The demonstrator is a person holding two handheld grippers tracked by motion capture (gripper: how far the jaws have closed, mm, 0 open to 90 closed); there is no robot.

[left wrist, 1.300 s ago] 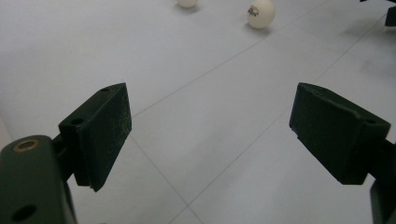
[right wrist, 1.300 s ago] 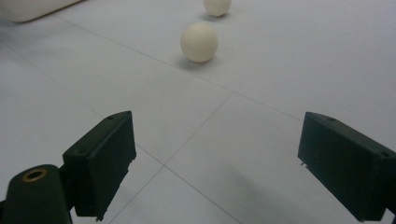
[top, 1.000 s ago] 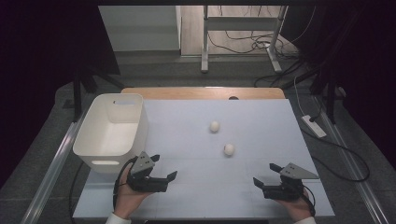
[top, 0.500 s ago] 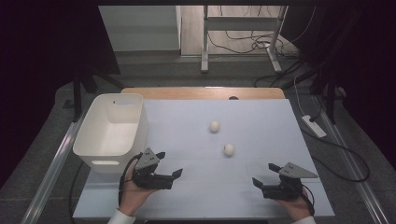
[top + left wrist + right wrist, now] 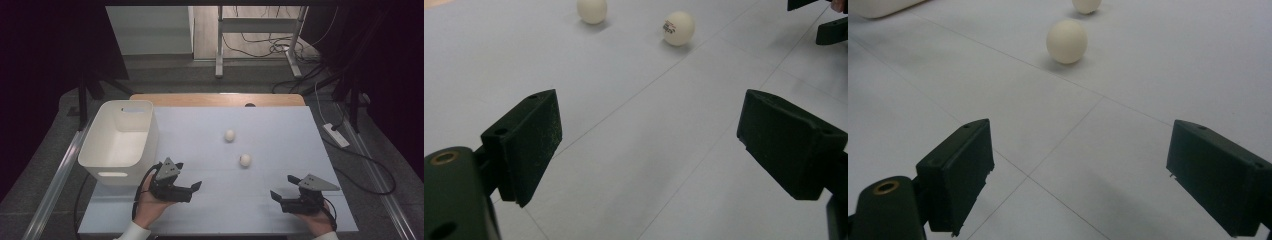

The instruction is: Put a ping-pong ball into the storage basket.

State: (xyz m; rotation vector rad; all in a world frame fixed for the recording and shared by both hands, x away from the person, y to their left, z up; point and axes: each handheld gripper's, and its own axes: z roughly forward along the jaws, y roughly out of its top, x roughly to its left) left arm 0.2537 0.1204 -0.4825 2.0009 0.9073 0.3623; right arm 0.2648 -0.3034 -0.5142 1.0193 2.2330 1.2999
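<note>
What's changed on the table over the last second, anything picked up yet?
Nothing picked up. The left claw slid a little to the right along the table's near edge, toward the middle; it is open and empty. The right claw kept its place, also open. Both balls, the nearer ball and farther ball, and the white bin stayed put.
</note>
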